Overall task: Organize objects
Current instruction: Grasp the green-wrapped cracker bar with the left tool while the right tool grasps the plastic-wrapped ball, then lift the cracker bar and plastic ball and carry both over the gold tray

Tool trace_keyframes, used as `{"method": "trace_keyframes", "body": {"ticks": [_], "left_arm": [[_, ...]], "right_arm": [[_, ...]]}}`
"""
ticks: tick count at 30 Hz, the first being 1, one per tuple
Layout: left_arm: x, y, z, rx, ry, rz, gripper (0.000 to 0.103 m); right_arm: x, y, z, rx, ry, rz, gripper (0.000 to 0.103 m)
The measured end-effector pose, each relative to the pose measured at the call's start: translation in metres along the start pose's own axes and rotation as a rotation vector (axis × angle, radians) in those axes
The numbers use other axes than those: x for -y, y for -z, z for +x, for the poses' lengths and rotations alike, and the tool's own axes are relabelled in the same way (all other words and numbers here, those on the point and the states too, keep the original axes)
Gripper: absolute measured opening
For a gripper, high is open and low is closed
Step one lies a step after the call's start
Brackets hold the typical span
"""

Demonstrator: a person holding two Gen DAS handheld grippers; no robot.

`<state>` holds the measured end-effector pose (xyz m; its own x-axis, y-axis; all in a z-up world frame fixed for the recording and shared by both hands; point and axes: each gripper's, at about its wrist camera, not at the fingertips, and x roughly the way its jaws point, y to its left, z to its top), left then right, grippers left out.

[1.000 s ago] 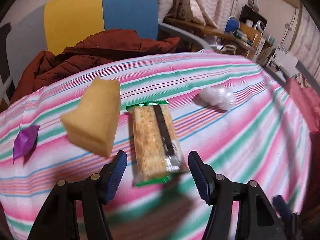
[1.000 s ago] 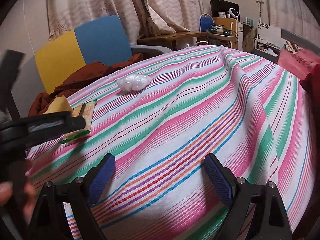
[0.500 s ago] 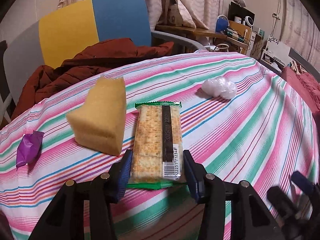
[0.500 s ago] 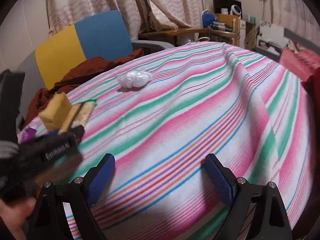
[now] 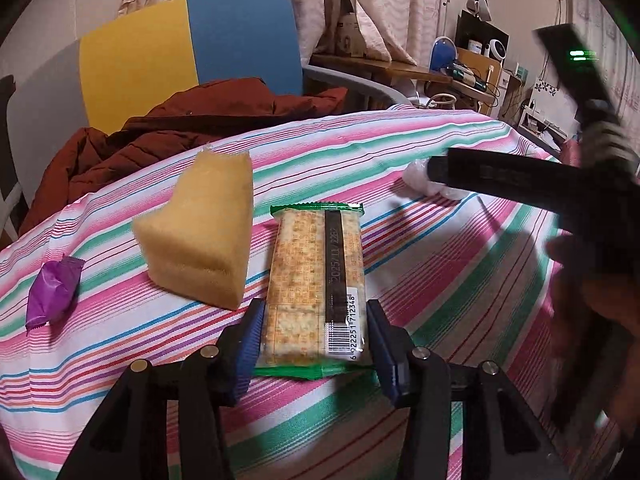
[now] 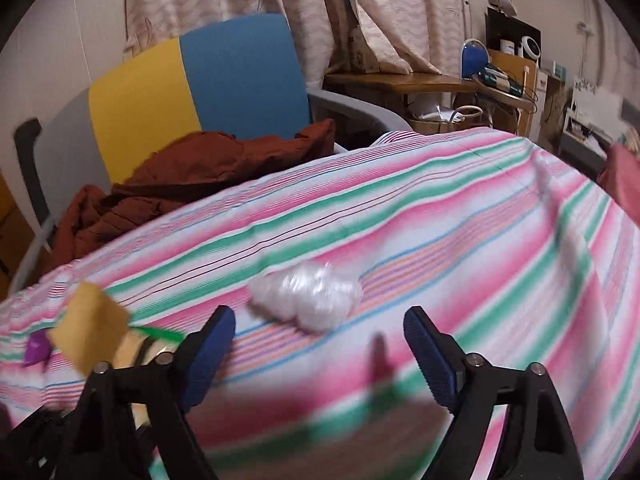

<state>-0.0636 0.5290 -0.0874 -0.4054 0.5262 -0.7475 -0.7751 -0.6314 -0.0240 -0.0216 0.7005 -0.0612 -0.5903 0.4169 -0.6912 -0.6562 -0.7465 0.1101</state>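
My left gripper (image 5: 314, 344) is shut on the near end of a cracker packet (image 5: 316, 280) with green edges, lying on the striped tablecloth (image 5: 460, 280). A yellow sponge (image 5: 200, 236) stands just left of the packet, and a purple candy wrapper (image 5: 54, 292) lies further left. A white plastic-wrapped bundle (image 6: 310, 296) lies just ahead of my right gripper (image 6: 318, 354), which is open and empty, a little short of it. The right gripper also shows in the left wrist view (image 5: 520, 184), partly hiding the bundle (image 5: 416, 176).
A blue and yellow chair (image 5: 188, 48) with a rust-red jacket (image 5: 180, 132) stands behind the table's far edge. A wooden desk (image 6: 400, 80) with clutter is at the back right. The sponge (image 6: 90, 326) shows blurred in the right wrist view.
My left gripper has closed on the cracker packet. My right gripper has swung left and forward toward the white bundle, staying open.
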Motion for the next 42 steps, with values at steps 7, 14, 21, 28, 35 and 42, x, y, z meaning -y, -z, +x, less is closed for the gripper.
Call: {"method": "trace_keyframes", "body": {"ticks": [7, 14, 21, 28, 35, 42], "left_arm": [[0.0, 0.001, 0.002, 0.011, 0.005, -0.004, 0.051], [0.002, 0.003, 0.001, 0.016, -0.002, 0.002, 0.05], [0.003, 0.002, -0.008, 0.046, -0.044, 0.008, 0.049], [0.0, 0.017, -0.037, 0.103, -0.048, 0.014, 0.049], [-0.006, 0.048, -0.07, 0.102, 0.002, 0.0, 0.048], [-0.035, 0.072, -0.078, 0.026, 0.092, -0.112, 0.047]], "right_arm": [[-0.002, -0.006, 0.037, -0.078, -0.044, 0.023, 0.065], [-0.001, 0.002, 0.025, -0.029, -0.016, 0.032, 0.06], [-0.011, 0.021, -0.002, 0.009, 0.018, 0.017, 0.06], [-0.024, 0.041, -0.032, 0.049, 0.041, -0.017, 0.06], [-0.037, 0.065, -0.057, 0.044, 0.016, -0.037, 0.06], [-0.034, 0.094, -0.071, -0.007, 0.021, 0.044, 0.06]]}}
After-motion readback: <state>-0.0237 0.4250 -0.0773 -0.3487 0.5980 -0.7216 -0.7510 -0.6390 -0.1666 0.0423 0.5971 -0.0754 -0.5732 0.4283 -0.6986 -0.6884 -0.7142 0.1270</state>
